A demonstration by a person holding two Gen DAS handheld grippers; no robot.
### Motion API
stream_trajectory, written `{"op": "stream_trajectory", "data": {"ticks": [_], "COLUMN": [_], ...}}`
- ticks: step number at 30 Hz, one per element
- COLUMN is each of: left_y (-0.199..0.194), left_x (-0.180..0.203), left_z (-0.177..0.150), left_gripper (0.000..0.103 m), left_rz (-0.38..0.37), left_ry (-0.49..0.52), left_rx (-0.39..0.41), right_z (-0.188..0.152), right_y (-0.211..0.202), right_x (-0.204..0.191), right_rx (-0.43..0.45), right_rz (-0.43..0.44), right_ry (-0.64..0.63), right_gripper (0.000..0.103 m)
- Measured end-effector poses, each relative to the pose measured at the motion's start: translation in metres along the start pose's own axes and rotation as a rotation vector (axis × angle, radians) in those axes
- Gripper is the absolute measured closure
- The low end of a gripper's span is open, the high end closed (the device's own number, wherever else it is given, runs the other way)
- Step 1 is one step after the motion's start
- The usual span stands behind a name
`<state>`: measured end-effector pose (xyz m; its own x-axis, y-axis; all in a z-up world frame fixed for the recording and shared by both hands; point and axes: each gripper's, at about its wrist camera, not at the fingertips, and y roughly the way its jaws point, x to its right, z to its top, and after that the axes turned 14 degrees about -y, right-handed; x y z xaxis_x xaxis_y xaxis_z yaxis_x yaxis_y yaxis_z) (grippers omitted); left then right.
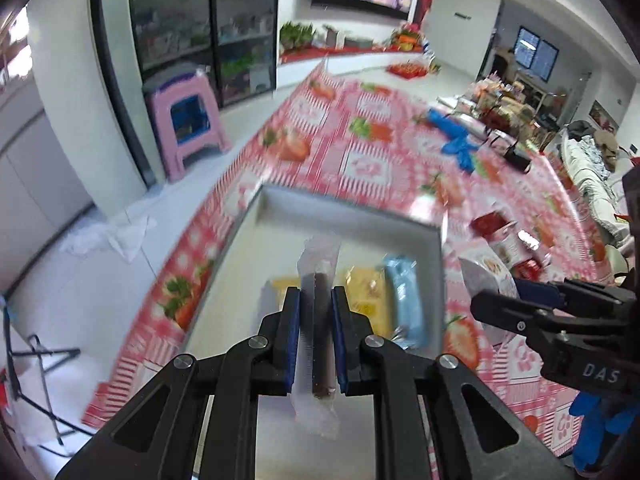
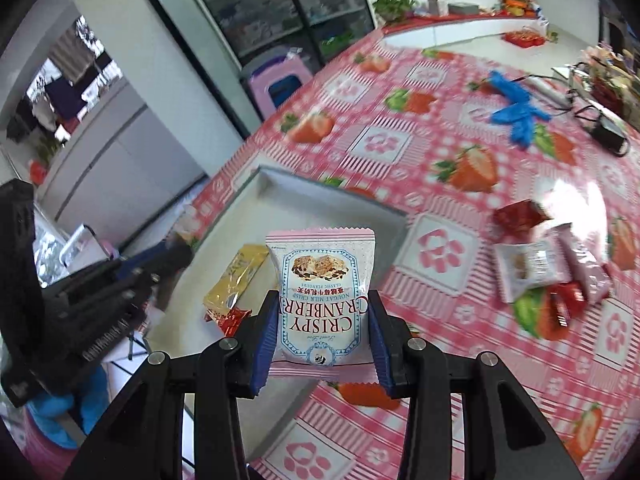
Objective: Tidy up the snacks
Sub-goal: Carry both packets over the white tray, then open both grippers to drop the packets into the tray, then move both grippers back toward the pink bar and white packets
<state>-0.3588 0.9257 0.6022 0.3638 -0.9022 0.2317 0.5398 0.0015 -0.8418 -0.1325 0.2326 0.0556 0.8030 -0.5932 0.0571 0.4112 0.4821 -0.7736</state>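
Note:
My left gripper is shut on a clear-wrapped dark snack bar, held over the white tray. Inside the tray lie a yellow packet and a light blue bar. At the right edge of the left wrist view the right gripper shows as a black shape. My right gripper is shut on a pink-edged cranberry nougat packet, above the tray's near right corner. A yellow packet and a small red sweet lie in the tray. The left gripper is blurred in the right wrist view.
A strawberry-print tablecloth covers the table. Loose snacks lie to the right of the tray. Blue gloves and a black device with a cable sit further back. A pink stool stands beside the table's left edge.

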Motion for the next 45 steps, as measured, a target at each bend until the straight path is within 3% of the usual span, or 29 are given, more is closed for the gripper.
{"op": "stream_trajectory", "data": {"ticks": [7,12,13,15,16,17,19,21,22,30,39,42,45], "left_y": [0.041,0.045,0.044,0.044,0.041,0.038,0.032,0.026,0.022,-0.042,-0.127,-0.127,-0.088], "left_x": [-0.015,-0.017,-0.016,-0.015,-0.014,-0.014,-0.012,-0.008,-0.005,0.042,0.130,0.161,0.186], "left_z": [-0.018,-0.024,-0.025,-0.026,-0.028,-0.028,-0.026,-0.023,-0.020,0.001,0.038,0.046,0.037], "left_gripper": [0.086,0.083,0.078,0.054,0.034,0.024,0.024,0.023,0.023,0.023,0.020,0.014,0.014], "left_rz": [0.019,0.034,0.041,0.049,0.059,0.068,0.070,0.068,0.066,-0.041,-0.227,-0.234,-0.190], "left_ry": [-0.036,-0.019,-0.012,-0.001,0.003,0.003,0.009,0.012,0.014,0.051,0.144,0.198,0.255], "left_rx": [-0.079,-0.065,-0.062,-0.061,-0.049,-0.033,-0.016,-0.026,-0.028,0.022,0.134,0.173,0.145], "right_z": [0.012,0.016,0.016,0.016,0.016,0.015,0.013,0.012,0.012,0.004,-0.011,-0.020,-0.035], "right_y": [0.041,0.056,0.058,0.062,0.064,0.063,0.060,0.054,0.048,-0.005,-0.134,-0.155,-0.149], "right_x": [-0.012,-0.015,-0.015,-0.013,-0.012,-0.012,-0.009,-0.007,-0.004,0.035,0.120,0.149,0.172], "right_rx": [-0.059,-0.084,-0.090,-0.099,-0.103,-0.105,-0.109,-0.096,-0.082,-0.004,0.217,0.227,0.182], "right_rz": [0.016,0.027,0.029,0.040,0.047,0.051,0.052,0.045,0.031,0.008,-0.109,-0.180,-0.225], "right_ry": [-0.014,-0.022,-0.021,-0.010,-0.003,0.002,0.010,0.015,0.020,0.108,0.252,0.303,0.351], "right_gripper": [0.060,0.060,0.060,0.059,0.059,0.059,0.050,0.020,0.015,0.014,0.014,0.014,0.014]}}
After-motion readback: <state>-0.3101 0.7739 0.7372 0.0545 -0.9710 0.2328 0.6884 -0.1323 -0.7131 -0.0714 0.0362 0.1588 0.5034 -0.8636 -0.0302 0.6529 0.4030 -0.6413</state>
